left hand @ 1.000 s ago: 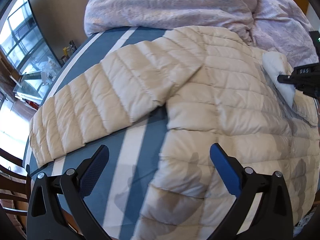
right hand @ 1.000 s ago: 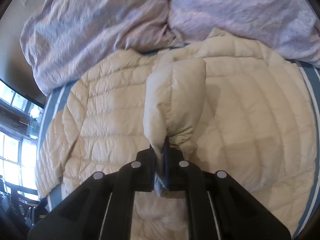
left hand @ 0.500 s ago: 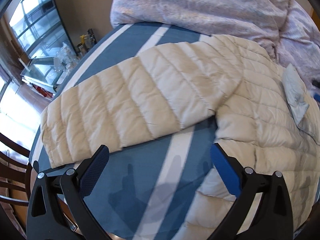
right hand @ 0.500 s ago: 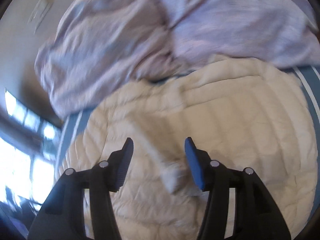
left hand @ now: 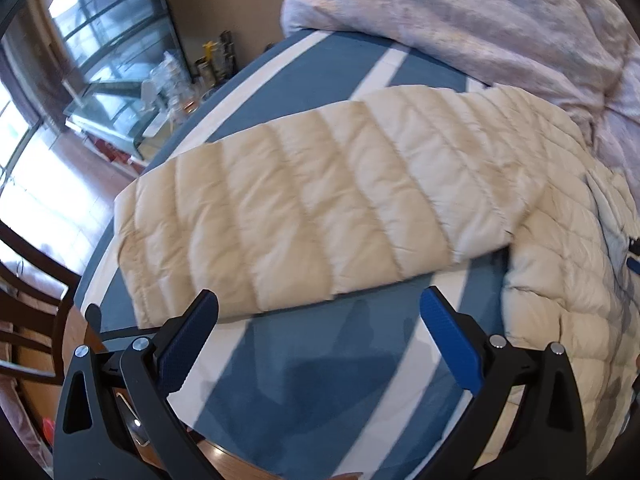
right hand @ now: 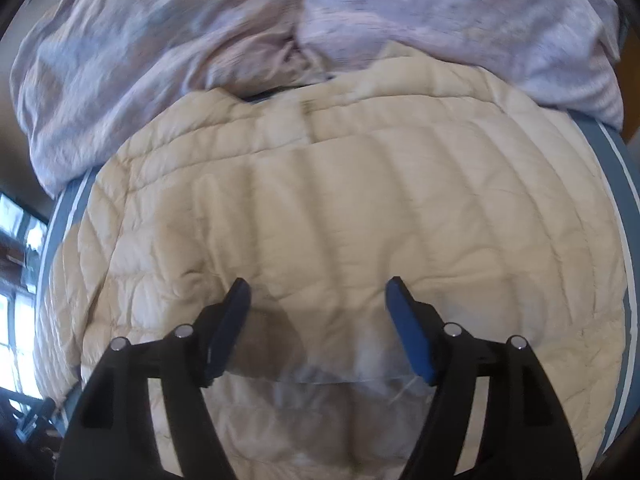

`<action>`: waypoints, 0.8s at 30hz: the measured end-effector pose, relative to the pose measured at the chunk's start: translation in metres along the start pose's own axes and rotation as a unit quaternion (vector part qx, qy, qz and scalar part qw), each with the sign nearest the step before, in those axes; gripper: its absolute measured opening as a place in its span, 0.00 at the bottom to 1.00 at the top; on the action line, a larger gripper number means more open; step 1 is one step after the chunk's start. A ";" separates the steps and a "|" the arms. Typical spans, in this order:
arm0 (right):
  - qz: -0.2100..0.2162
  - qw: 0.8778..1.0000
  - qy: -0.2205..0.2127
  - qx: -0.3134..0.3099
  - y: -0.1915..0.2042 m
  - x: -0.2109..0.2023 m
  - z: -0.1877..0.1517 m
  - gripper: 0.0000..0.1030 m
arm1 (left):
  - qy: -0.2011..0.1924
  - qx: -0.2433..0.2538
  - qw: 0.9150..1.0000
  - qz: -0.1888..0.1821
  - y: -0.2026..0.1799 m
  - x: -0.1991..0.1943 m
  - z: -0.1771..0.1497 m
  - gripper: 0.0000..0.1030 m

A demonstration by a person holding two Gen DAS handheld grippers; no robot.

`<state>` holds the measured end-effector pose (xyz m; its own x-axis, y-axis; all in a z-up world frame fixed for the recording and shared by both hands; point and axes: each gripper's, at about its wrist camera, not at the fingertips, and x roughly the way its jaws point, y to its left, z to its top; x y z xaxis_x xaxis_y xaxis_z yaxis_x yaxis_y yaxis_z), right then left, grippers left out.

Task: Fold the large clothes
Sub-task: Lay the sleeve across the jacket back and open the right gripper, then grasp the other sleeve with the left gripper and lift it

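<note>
Right wrist view, right gripper (right hand: 316,296) jaws opening over jacket (right hand: 360,208), left gripper (left hand: 320,312) wide, empty

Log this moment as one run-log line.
task: fold puffer jacket | left gripper: open, empty, above outstretched sleeve | right gripper: jaws opening, nothing between, over jacket body | surface: striped bedsheet
</note>
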<state>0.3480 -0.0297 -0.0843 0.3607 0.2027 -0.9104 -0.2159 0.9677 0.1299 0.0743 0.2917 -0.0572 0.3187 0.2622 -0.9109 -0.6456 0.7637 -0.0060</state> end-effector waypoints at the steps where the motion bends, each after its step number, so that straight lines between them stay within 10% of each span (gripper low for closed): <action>1: -0.008 1.000 0.007 -0.005 0.005 0.004 -0.001 0.69 | 0.002 -0.009 1.000 -0.001 0.006 0.001 0.001 0.99; 7: -0.069 0.996 0.023 -0.057 0.021 0.026 -0.013 0.73 | 0.007 -0.049 0.999 0.007 0.043 0.006 0.010 0.99; 24: -0.055 0.996 0.042 -0.064 0.017 0.027 -0.010 0.78 | 0.057 -0.192 0.979 0.028 0.139 0.044 0.016 0.83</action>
<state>0.3454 -0.0097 -0.1101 0.3125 0.0788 -0.9466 -0.2952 0.9553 -0.0179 0.0094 0.4190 -0.0916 0.2091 0.2135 -0.9543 -0.8808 0.4650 -0.0890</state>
